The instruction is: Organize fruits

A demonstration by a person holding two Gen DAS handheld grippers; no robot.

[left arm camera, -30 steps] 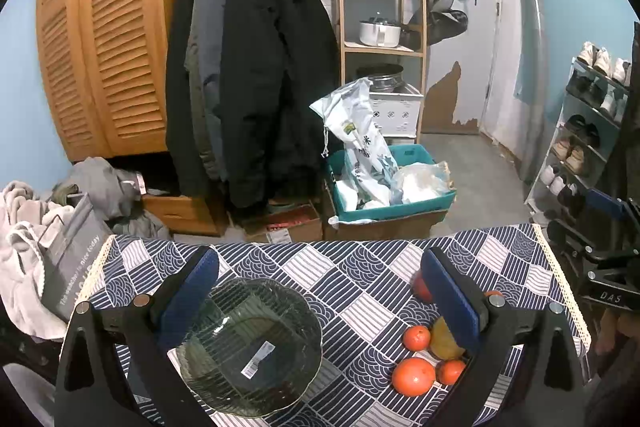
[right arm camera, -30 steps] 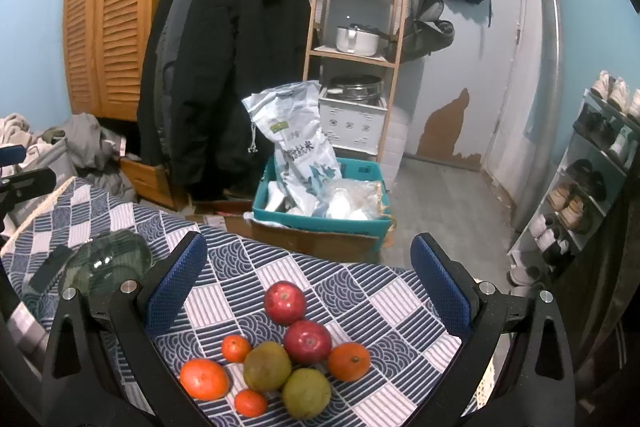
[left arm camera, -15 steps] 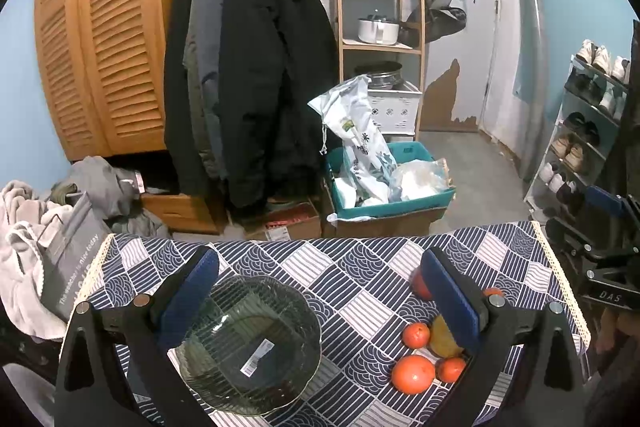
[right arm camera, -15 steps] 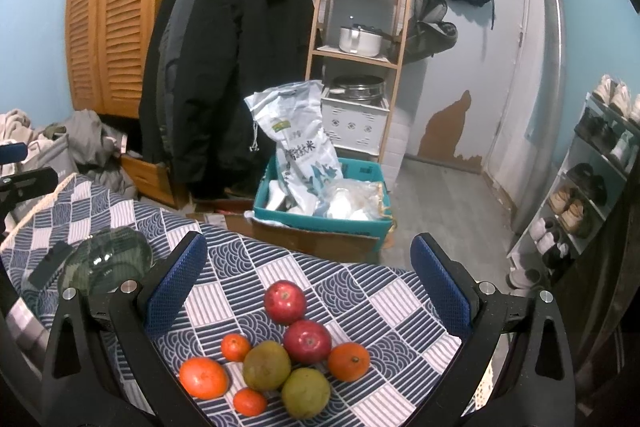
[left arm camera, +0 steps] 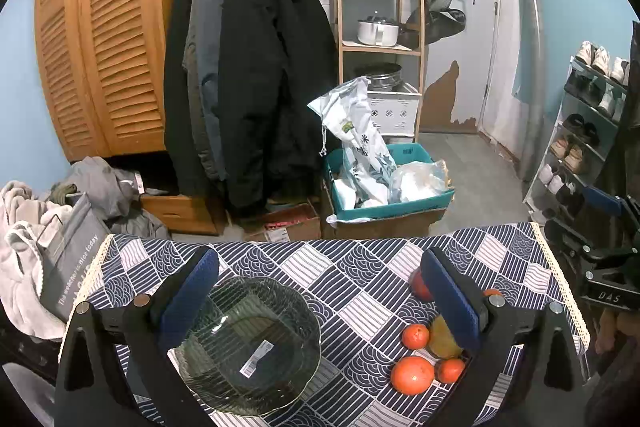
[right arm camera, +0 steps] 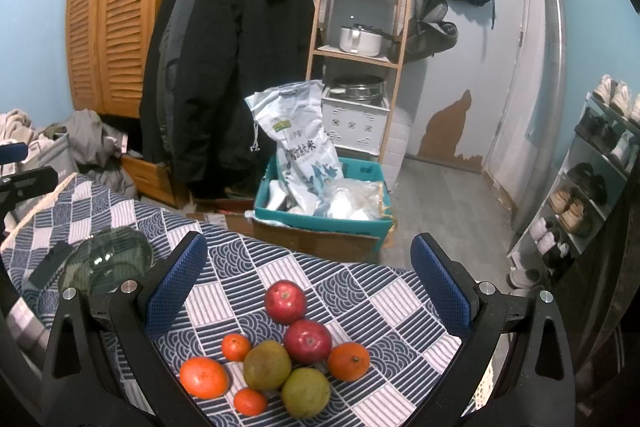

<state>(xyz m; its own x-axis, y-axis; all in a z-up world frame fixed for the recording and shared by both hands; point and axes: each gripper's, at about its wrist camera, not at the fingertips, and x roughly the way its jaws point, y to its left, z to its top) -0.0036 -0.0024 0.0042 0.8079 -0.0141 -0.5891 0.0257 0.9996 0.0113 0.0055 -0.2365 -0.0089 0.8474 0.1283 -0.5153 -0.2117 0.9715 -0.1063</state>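
A clear glass bowl [left arm camera: 248, 347] with a white sticker sits on the patterned tablecloth [left arm camera: 344, 275] under my open, empty left gripper [left arm camera: 320, 303]. A cluster of fruit lies to its right: a large orange [left arm camera: 412, 375], small oranges and a yellow-green fruit [left arm camera: 442, 339], partly hidden by my right finger. In the right wrist view my right gripper [right arm camera: 308, 287] is open and empty above the fruit: two red apples [right arm camera: 285, 301] [right arm camera: 308, 341], two greenish fruits [right arm camera: 267, 365] [right arm camera: 306, 393], and several oranges [right arm camera: 204, 377]. The bowl also shows in the right wrist view [right arm camera: 108, 261] at the left.
Beyond the table's far edge stand a teal bin [left arm camera: 388, 195] with bags on a cardboard box, hanging black coats [left arm camera: 248, 79], a wooden shelf [left arm camera: 380, 27] and a shoe rack [left arm camera: 580, 139]. A pile of clothes [left arm camera: 36, 227] lies at the left.
Both views have shifted only slightly; the left gripper has tilted up a little. The fruit and bowl have not moved.
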